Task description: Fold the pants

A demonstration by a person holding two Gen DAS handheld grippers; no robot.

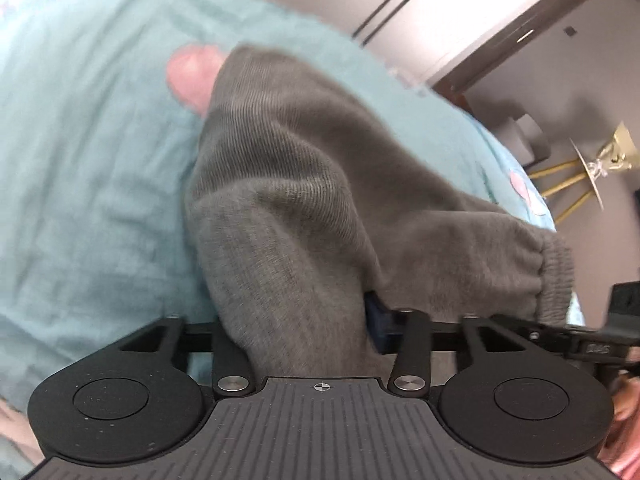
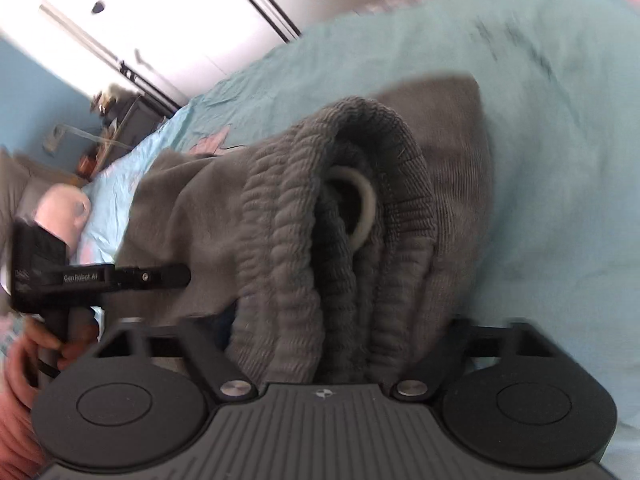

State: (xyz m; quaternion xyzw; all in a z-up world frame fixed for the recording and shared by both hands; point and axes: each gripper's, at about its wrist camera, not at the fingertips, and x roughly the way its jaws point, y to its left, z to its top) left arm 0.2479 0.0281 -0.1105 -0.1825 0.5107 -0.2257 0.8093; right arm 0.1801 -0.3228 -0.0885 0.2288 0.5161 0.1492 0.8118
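Both grippers had gray pants (image 1: 288, 184) bunched between their jaws, lifted off the bedsheet (image 1: 88, 152); left gripper (image 1: 316, 336) gripped narrow, right gripper (image 2: 336, 336) wider on the waistband at 12 o'clock. A loose right grip could've dropped it.

The pants (image 1: 288, 184) are grey ribbed knit cloth, matt and soft; the bedsheet (image 1: 92, 168) is thin, wrinkled turquoise cotton-like cloth.
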